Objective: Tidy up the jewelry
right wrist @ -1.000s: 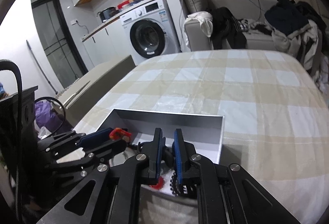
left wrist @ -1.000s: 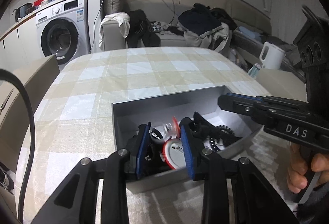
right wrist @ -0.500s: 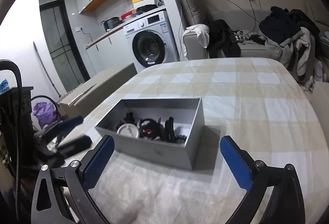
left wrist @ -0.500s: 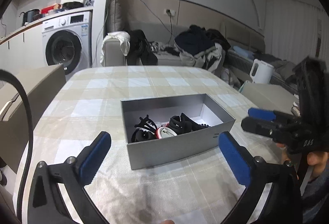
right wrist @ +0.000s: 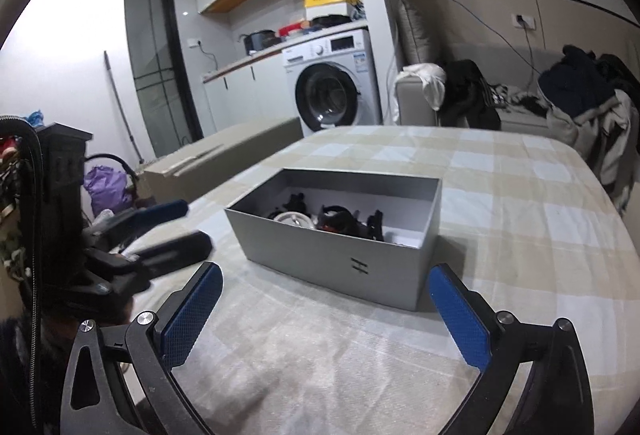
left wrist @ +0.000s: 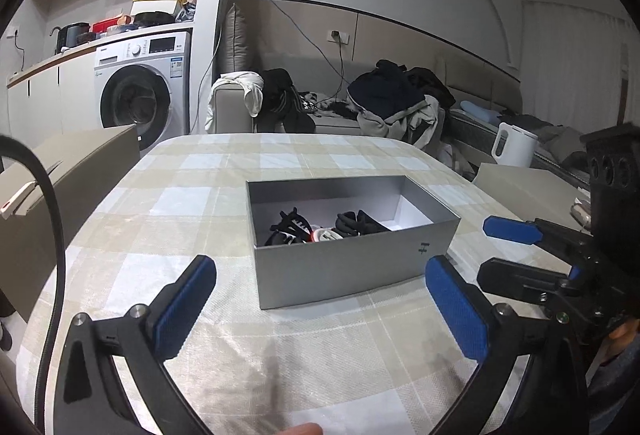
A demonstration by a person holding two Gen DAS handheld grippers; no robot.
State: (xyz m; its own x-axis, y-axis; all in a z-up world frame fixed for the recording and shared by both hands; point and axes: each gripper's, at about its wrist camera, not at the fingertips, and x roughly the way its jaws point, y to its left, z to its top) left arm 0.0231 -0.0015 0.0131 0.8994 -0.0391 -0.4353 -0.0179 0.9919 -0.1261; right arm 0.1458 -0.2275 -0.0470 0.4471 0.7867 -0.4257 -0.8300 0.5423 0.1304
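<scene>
Checked tablecloth (left wrist: 192,195), laundry-corner room, washer (left wrist: 142,91) behind. Grey box (left wrist: 352,267) mid-table, jewelry (left wrist: 320,227) piled inside toward its left end. Box dead ahead of left gripper (left wrist: 320,299), long axis running left-right. Right gripper (right wrist: 324,307) about equally near, off box's corner. Both spread wide, holding nothing. Path looks clear; only box wall between pads and jewelry.

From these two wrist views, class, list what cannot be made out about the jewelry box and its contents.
- Left wrist view: the grey box's near wall hides the lower part of the dark jewelry pile.
- Right wrist view: single pieces too small and tangled to identify.
- Both views: box floor mostly hidden.
</scene>
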